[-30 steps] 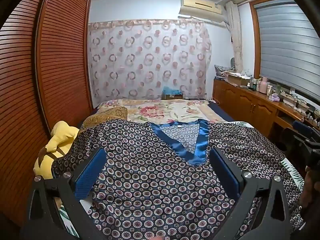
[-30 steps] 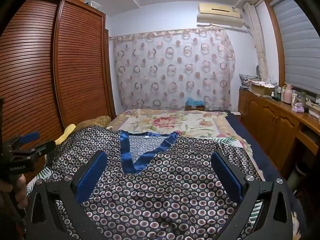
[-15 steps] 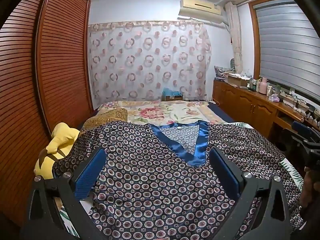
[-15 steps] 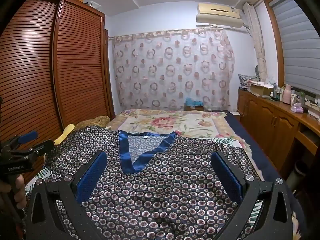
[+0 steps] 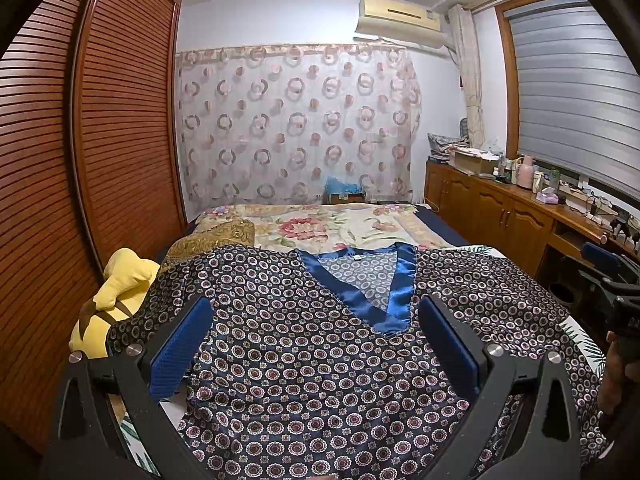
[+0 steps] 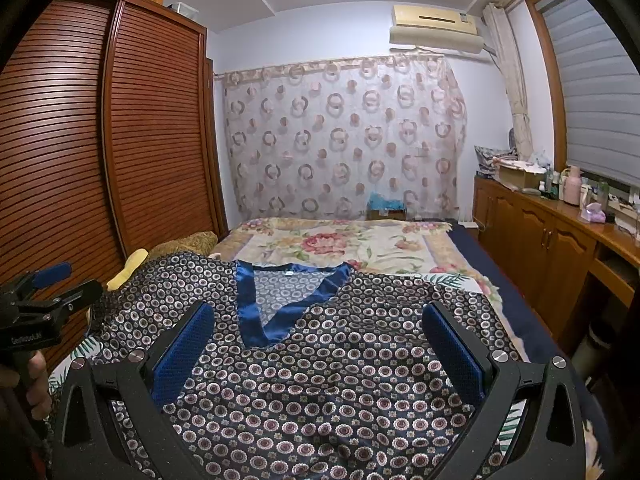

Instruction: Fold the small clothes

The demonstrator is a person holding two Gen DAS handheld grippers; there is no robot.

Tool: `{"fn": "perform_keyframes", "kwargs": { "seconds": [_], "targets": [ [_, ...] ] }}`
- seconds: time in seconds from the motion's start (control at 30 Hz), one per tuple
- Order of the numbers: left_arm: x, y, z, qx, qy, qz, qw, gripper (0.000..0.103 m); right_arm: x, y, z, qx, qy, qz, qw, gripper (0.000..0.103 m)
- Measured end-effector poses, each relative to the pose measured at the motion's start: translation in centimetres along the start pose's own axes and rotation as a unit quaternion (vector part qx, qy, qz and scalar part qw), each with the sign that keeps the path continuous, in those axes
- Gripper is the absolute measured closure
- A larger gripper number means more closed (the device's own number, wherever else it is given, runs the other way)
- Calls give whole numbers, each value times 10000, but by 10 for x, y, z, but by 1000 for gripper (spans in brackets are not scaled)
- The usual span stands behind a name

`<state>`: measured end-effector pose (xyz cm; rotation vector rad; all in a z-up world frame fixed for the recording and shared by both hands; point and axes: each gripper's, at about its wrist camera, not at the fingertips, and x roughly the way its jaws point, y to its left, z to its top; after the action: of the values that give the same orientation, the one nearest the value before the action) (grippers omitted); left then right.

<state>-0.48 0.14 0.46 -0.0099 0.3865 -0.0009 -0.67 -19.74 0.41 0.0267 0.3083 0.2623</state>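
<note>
Left wrist view first: your left gripper [image 5: 314, 344] is hanging just above the shirt [image 5: 304, 360] with both blue pads [image 5: 178, 346] spread wide, nothing between them, so it's fully open and not pinching any fabric. It's level and points straight up the bed [image 5: 332, 224] toward 12 o'clock. The shirt, dark with a ring print, is spread flat across the near end of the bed, and its blue satin V-neck [image 5: 372, 288] sits at about 1 o'clock from the gripper. Over at 9 o'clock a yellow plush toy [image 5: 116, 300] lies against the slatted wardrobe [image 5: 80, 160], touching the shirt's sleeve edge. At 3 o'clock you can spot your right gripper [image 5: 612, 276] from the side with your fingers wrapped round its handle.

Right wrist view is pretty much the mirror. Your right gripper [image 6: 318, 346] also has its pads apart with nothing in them, level and aimed at 12 o'clock over the shirt [image 6: 320, 392]. From here the V-neck [image 6: 272, 308] is at 11 o'clock. Your left gripper [image 6: 52, 284] shows at 9 o'clock, held upright in your left hand [image 6: 38, 384], off the shirt's left edge. I can't tell from either view if the finger bases brush the cloth

Floral blanket [image 6: 340, 244] covers the far half of the bed, wooden cabinets [image 6: 540, 248] run along 3 o'clock
</note>
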Motion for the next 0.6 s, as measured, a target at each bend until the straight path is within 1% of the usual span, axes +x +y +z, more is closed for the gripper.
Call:
{"fn": "perform_keyframes", "kwargs": {
  "seconds": [0.6],
  "targets": [
    [-6,-2,3,42,-27,6,10000,0,0,-2,0,30,3,3,10000,0]
  ]
}}
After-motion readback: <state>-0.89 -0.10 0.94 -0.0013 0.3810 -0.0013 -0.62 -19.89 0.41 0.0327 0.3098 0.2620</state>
